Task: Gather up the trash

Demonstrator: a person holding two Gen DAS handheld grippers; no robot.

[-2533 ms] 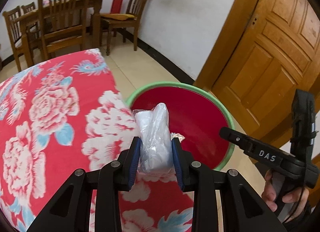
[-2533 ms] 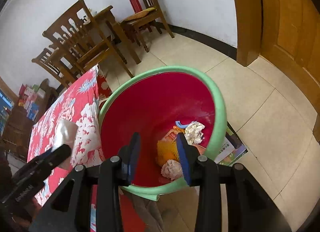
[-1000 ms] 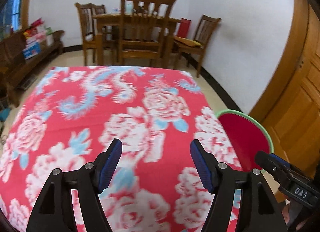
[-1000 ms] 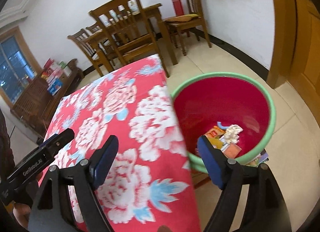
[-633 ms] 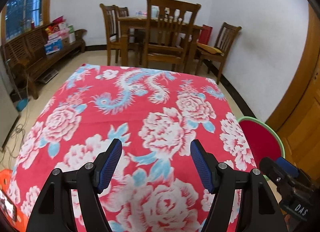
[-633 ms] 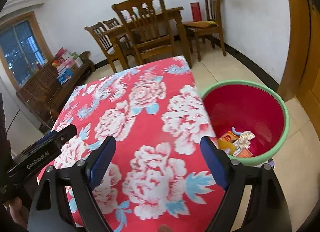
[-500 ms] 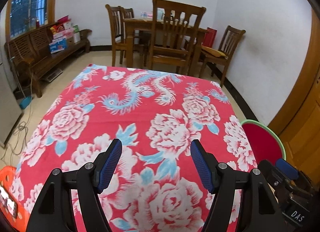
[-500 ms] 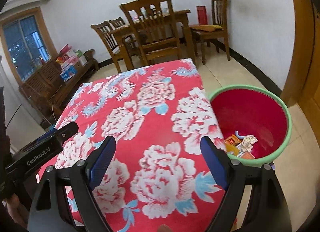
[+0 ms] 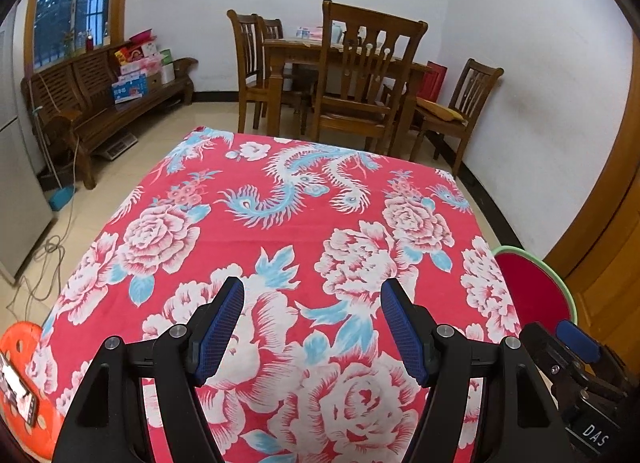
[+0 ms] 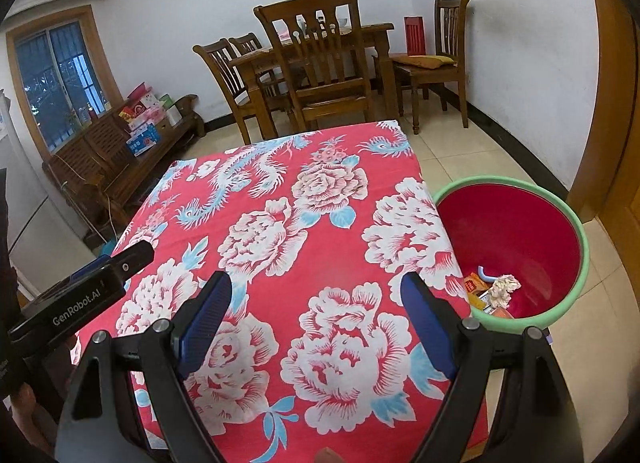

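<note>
Since the tabletop [image 9: 304, 223] shows no trash and the bin [image 10: 576, 231] by its right edge already holds scraps [image 10: 496, 289], the left gripper [image 9: 312, 327] and right gripper [image 10: 316, 321] hover above it, jaws spread and empty.

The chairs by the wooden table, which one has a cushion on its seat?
The chair against the right wall, beside the red bag. A yellow-brown cushion lies on its seat; no cushion shows on the others' seats.

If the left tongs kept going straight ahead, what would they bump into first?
Probably the flowered cloth on the table: the open left tongs point down and forward over it. Nothing else shows in between.
</note>
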